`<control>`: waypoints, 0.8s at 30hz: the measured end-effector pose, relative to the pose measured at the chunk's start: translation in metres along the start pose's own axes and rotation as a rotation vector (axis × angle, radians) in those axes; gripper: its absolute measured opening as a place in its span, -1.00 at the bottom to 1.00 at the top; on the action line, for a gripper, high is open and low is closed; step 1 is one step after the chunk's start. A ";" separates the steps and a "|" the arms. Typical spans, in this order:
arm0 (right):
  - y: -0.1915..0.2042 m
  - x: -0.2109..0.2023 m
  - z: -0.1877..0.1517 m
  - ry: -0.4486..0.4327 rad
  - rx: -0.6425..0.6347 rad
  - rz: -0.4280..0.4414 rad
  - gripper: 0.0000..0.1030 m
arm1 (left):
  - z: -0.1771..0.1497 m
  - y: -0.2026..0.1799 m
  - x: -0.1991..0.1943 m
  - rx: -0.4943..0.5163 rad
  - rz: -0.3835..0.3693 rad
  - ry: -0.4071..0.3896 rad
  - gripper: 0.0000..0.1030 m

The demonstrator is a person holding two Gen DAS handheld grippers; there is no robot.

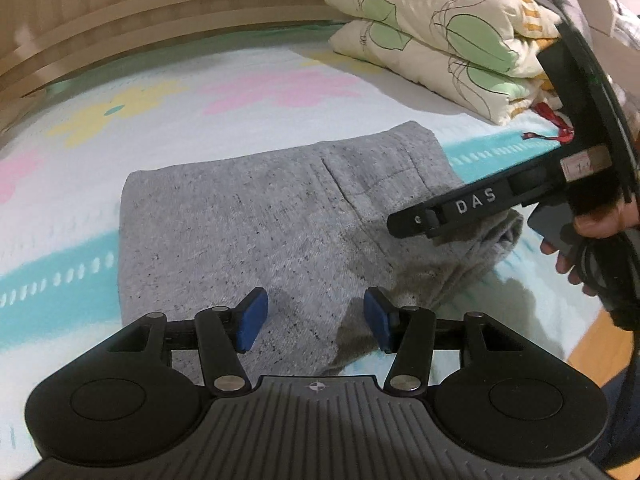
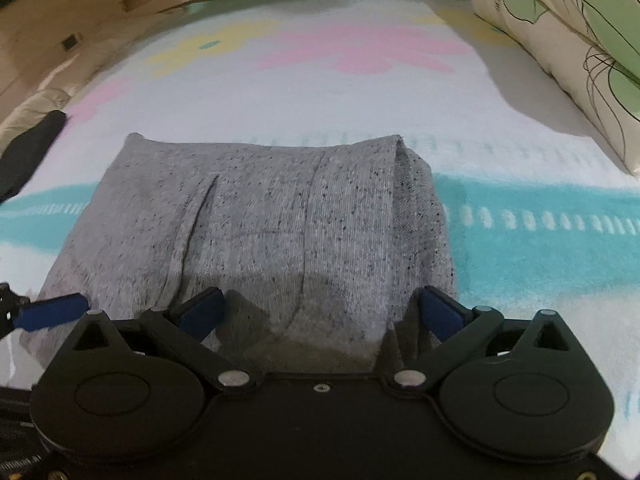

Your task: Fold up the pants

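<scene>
While the left tongs (image 1: 312,318) were held low over the near edge of the bed (image 1: 248,80), their blue pads (image 1: 251,319) were seen standing apart with nothing clamped between them; only the grey cloth lay beneath the gap. The right tongs (image 2: 320,312) were likewise seen spread wide, the pads (image 2: 202,312) hovering just above the near part of the pants (image 2: 256,224) without pressing on them. From the left wrist view, the right tongs were seen from the side at the bed's right edge, carried in a hand (image 1: 596,236) and marked with white letters.

The pants were found folded into a compact grey speckled block in the middle of the bed, toward its near edge, resting across a turquoise stripe of the flowered bedcover. A looser bunch of cloth was visible at the block's right end, under the right tongs. Folded cream quilts (image 1: 440,36) with green shapes were stacked at the far right corner of the bed, and something red (image 1: 554,124) was lying just beside them. A wooden headboard (image 1: 140,16) was seen along the far edge.
</scene>
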State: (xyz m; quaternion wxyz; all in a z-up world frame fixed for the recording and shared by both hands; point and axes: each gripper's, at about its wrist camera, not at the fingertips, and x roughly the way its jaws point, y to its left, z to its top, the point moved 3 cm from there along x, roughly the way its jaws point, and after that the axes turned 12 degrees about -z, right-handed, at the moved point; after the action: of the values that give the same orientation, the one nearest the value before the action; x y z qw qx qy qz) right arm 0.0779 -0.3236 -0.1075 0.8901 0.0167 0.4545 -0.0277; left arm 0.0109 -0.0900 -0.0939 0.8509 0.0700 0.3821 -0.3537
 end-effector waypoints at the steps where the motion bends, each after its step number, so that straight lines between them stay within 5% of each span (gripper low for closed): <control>1: -0.002 -0.001 -0.005 -0.011 -0.002 0.011 0.99 | 0.001 0.002 -0.003 -0.006 -0.007 0.002 0.00; 6: -0.006 -0.005 -0.010 -0.035 0.008 0.042 0.99 | 0.005 0.024 -0.020 -0.057 -0.068 0.013 0.00; 14: -0.024 -0.004 0.002 0.022 0.110 0.146 0.99 | 0.014 0.096 -0.046 -0.214 0.039 -0.048 0.07; 19: -0.039 -0.001 0.006 0.037 0.226 0.224 0.99 | 0.005 0.133 -0.038 -0.350 0.060 -0.007 0.07; 24: -0.051 -0.008 0.011 0.018 0.283 0.202 0.99 | -0.010 0.142 -0.019 -0.400 0.031 0.063 0.07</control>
State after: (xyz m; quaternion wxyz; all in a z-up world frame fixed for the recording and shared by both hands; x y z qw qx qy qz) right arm 0.0789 -0.3750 -0.0942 0.8729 0.1880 0.4502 -0.0016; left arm 0.0895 0.0295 -0.1096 0.8407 -0.0835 0.4702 -0.2555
